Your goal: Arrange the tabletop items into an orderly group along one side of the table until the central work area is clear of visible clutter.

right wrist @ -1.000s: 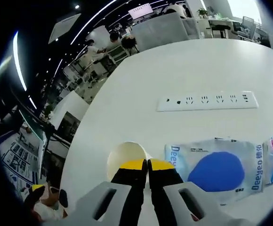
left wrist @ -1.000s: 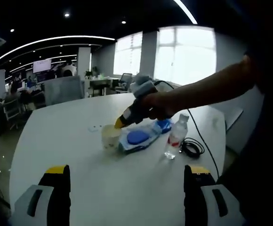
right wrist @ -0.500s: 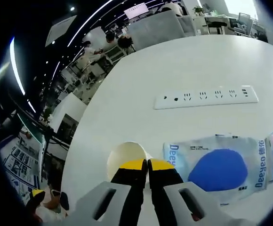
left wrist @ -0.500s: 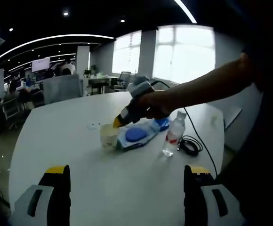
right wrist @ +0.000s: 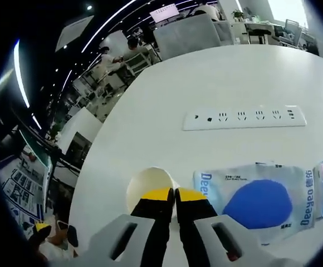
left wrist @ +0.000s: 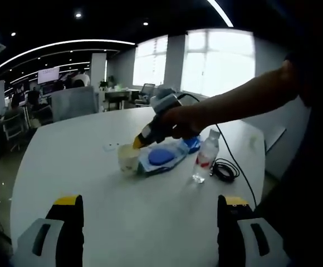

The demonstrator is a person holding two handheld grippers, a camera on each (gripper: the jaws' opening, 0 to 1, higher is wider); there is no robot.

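White round table (left wrist: 94, 194) mid-frame; office desks and bright windows (left wrist: 220, 64) behind. Right gripper (right wrist: 175, 194) pinched on cup (right wrist: 145, 184) rim, lower centre, beside wipes pack (right wrist: 256, 200). Left gripper (left wrist: 150, 214) spread wide.

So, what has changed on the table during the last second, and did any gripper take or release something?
Almost nothing changed. The right gripper stays shut at the rim of the paper cup, which remains beside the wipes pack. The small shifts in both views look like camera motion. The left gripper stays open and holds nothing. The water bottle, the black cable and the power strip kept their places.
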